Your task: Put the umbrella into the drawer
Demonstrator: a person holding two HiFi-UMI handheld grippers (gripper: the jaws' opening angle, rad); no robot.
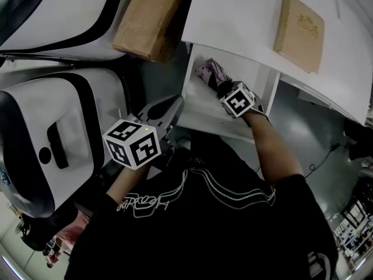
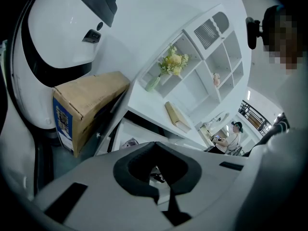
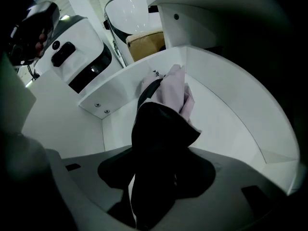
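A white drawer (image 1: 201, 120) stands pulled out from under the white desk. The folded umbrella (image 1: 208, 72), pink cloth with a black part, lies inside it toward the back left. My right gripper (image 1: 221, 86) reaches steeply down into the drawer and is shut on the umbrella's black end. In the right gripper view the umbrella (image 3: 173, 91) runs from the jaws toward the drawer's far wall (image 3: 231, 109). My left gripper (image 1: 173, 106) hovers by the drawer's front left corner, jaws together and holding nothing. Seen from the left gripper view, the left gripper (image 2: 155, 149) points at the drawer from below the desk edge.
A cardboard box (image 1: 152, 16) leans between the desk and a big white-and-black machine (image 1: 52, 139) on the left. A tan book (image 1: 300, 32) lies on the desk top (image 1: 233, 16). A cable (image 1: 317, 163) trails on the floor at right. Wall shelves with a flower vase (image 2: 169, 65) stand beyond.
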